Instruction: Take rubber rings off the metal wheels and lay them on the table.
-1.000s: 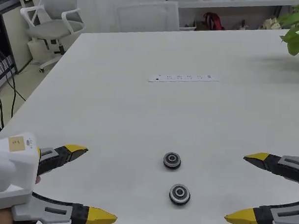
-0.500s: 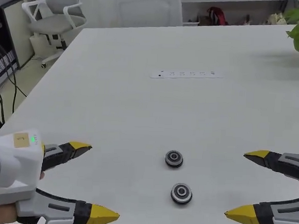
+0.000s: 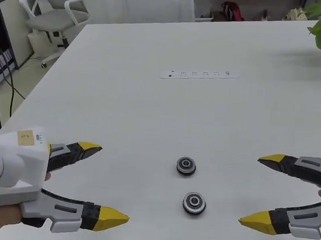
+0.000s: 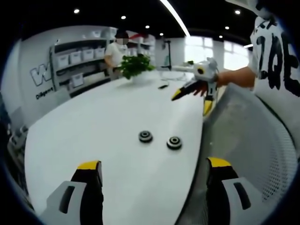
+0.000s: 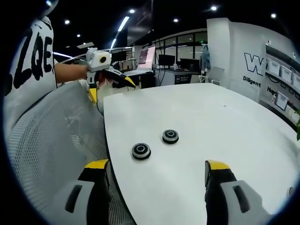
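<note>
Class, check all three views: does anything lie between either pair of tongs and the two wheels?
Nothing visible does. Only bare table separates the open left tongs and the open right tongs from the far wheel and the near wheel.

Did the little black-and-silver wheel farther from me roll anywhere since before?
No. The farther black-and-silver metal wheel keeps its spot against the white power strip and the nearer wheel; only the camera shifted.
</note>
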`<control>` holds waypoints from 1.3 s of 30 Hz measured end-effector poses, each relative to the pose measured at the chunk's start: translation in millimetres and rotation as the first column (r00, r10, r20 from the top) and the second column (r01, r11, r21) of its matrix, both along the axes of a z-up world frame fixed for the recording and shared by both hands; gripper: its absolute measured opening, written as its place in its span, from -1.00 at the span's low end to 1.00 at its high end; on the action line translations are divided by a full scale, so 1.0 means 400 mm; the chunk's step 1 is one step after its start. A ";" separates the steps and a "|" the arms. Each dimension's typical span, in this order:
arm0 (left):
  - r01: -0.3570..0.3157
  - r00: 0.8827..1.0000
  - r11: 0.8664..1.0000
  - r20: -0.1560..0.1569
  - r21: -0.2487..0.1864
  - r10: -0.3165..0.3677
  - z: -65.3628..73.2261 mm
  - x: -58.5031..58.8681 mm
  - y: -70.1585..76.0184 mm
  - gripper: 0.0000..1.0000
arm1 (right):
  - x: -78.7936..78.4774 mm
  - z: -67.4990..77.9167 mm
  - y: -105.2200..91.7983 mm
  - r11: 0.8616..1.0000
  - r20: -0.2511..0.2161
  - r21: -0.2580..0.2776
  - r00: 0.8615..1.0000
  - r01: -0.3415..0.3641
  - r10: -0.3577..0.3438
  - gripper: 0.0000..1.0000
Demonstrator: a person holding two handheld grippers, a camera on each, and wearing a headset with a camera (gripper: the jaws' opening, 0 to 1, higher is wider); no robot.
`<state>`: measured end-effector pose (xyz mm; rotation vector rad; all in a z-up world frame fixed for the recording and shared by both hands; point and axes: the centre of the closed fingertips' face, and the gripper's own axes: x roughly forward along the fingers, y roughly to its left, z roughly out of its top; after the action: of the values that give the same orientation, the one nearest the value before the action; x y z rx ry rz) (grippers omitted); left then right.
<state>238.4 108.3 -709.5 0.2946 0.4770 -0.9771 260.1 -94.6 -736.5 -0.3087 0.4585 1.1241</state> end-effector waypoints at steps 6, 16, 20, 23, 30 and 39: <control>0.023 1.000 1.000 -0.003 0.003 -0.023 -0.006 0.012 -0.017 0.82 | 0.014 0.000 0.009 1.000 0.009 0.000 1.000 -0.016 0.016 0.53; 0.064 0.998 0.998 0.001 -0.002 -0.064 -0.011 0.031 -0.053 0.74 | 0.037 -0.004 0.023 0.999 0.013 0.011 0.999 -0.037 0.037 0.42; 0.084 0.996 0.996 -0.001 0.004 -0.084 -0.017 0.036 -0.064 0.69 | 0.045 -0.004 0.030 0.999 0.014 0.023 0.999 -0.043 0.043 0.37; 0.093 0.996 0.996 -0.003 0.000 -0.093 -0.019 0.042 -0.072 0.65 | 0.045 -0.009 0.040 0.998 0.005 0.022 0.998 -0.057 0.057 0.36; 0.119 0.993 0.993 -0.024 0.004 -0.119 -0.046 0.042 -0.092 0.58 | 0.042 -0.016 0.057 0.996 0.009 0.004 0.996 -0.093 0.093 0.25; 0.151 0.988 0.988 -0.043 0.028 -0.150 -0.067 0.043 -0.097 0.52 | 0.041 -0.041 0.074 0.991 -0.007 -0.019 0.991 -0.134 0.134 0.14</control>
<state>255.7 69.6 -736.1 0.3426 0.5131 -1.1258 276.3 -64.9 -752.8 -0.3568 0.4594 1.2521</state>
